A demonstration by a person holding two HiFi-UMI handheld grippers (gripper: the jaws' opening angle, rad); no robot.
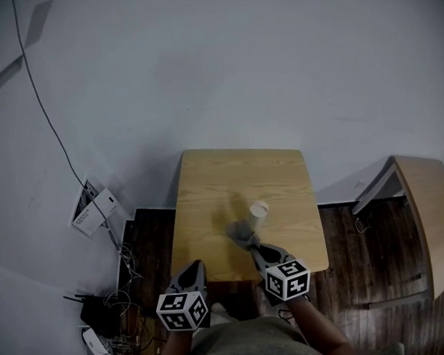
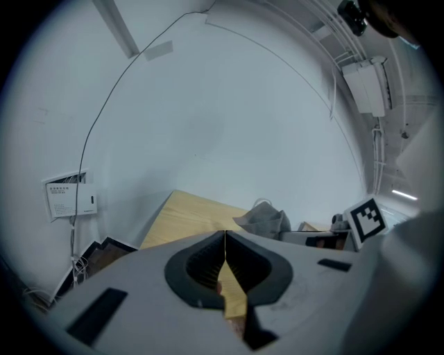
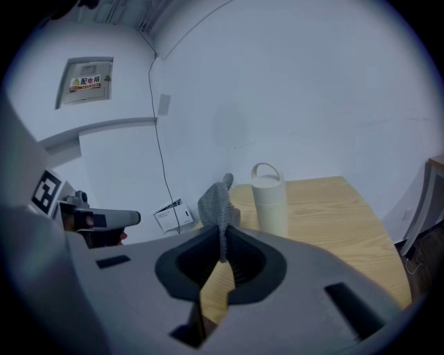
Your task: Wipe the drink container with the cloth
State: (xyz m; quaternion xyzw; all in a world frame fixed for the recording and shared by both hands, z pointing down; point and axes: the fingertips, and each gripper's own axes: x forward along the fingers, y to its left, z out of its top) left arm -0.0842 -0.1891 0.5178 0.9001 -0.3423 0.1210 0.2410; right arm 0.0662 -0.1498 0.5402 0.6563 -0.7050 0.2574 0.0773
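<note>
Pinching the cloth (image 3: pixel 216 201) (image 1: pixel 241 232) in the right tool (image 3: pixel 223 243) (image 1: pixel 252 246), with the jaws clenching on a fold and the grey fabric bunching up above the tips. Holding that cloth just beside the drink container (image 3: pixel 269 197) (image 1: pixel 259 214), on its near side, with contact impossible to tell. Showing the container upright near the middle of the wooden counter (image 1: pixel 208 184), pale and cylindrical, with a loop handle on the lid. Holding the left tool (image 2: pixel 225 236) (image 1: pixel 197 266) clenched on nothing over the counter's near edge, well apart from the container.
</note>
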